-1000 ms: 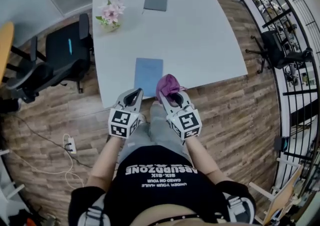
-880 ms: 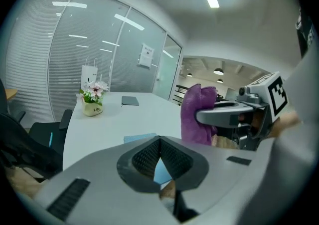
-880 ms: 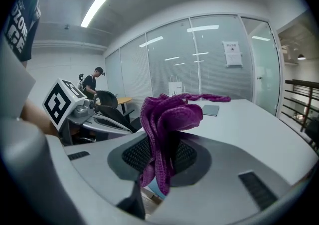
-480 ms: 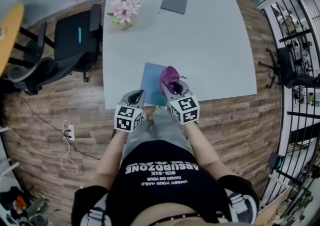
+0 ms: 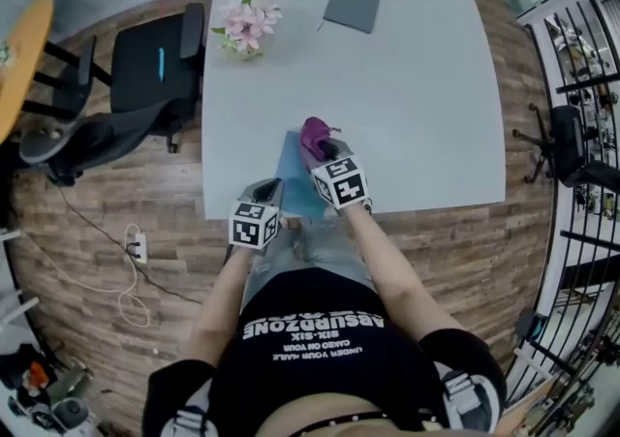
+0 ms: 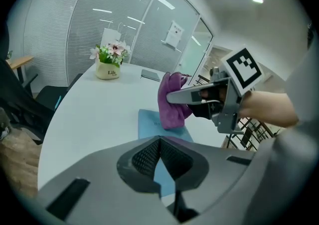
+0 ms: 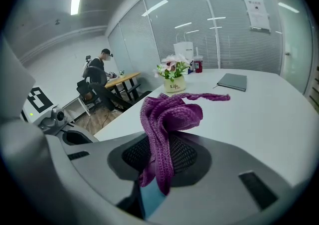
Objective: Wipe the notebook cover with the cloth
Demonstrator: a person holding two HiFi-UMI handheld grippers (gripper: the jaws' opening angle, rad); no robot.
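Head view, what is the biggest thing you see?
A big white table (image 5: 407,86) on a brown wood floor (image 5: 116,202). A black chair (image 5: 155,77) stands at the table's left side. The gripper views show glass walls with blinds round the room.

What lies on the table?
A pot of pink flowers (image 5: 247,23) and a grey pad (image 5: 353,3) sit at the far end. The blue notebook (image 5: 291,166) lies flat at the near edge, in front of the person.

Which way does it point?
Its long side runs straight away from the person, toward the middle of the table. One short end is at the table's edge.

And the grippers?
The right gripper (image 5: 322,150) is above the notebook, with its jaws pinched on the purple cloth (image 5: 316,138). The cloth hangs down over the blue cover. I can't tell if it touches. The left gripper (image 5: 269,191) is at the table's near edge, just left of the notebook, with its jaws closed together on nothing.
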